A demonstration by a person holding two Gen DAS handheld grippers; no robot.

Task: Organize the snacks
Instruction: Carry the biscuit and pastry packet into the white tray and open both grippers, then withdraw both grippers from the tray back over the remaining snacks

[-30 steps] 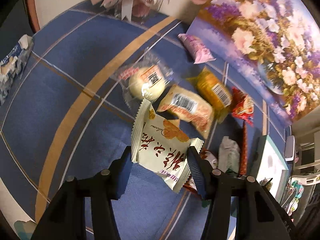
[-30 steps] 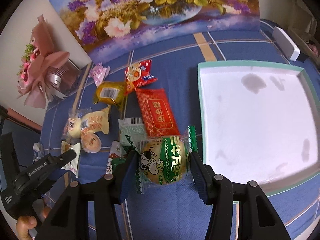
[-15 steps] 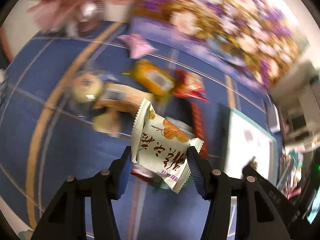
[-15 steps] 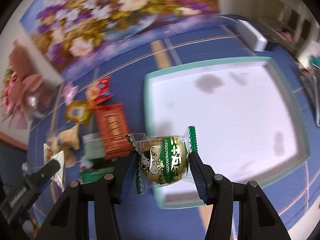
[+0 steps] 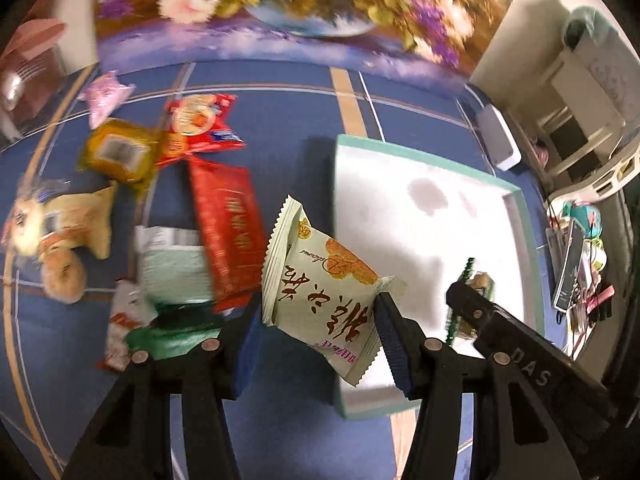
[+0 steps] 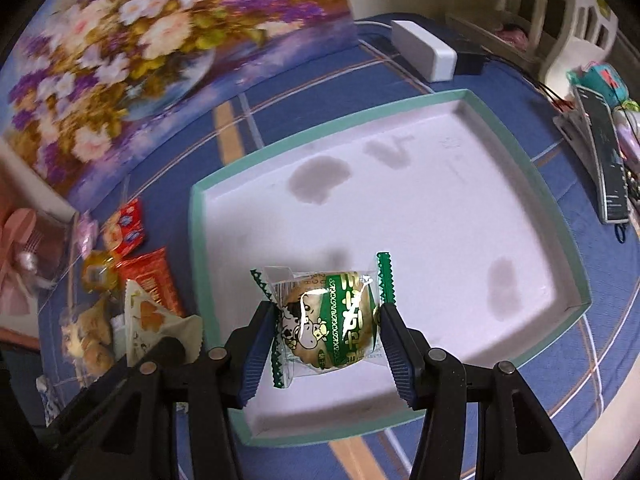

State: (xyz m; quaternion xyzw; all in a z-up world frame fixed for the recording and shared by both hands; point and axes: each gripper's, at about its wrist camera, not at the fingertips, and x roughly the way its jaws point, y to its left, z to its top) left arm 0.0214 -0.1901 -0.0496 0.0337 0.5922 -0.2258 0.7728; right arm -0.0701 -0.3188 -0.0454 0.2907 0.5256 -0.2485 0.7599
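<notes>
The right gripper is clamped on a green-wrapped round cake, hanging low over the near part of the white tray. The left gripper pinches a cream pastry packet, tilted, at the tray's near left edge. Both packs look light, with slick, crinkly film around soft, crushable filling, so a gentle grip across the padded middle suits them better than the crimped ends. Both tools point forward and down. Farther left, the red packet and yellow packet lie on the blue tablecloth.
</notes>
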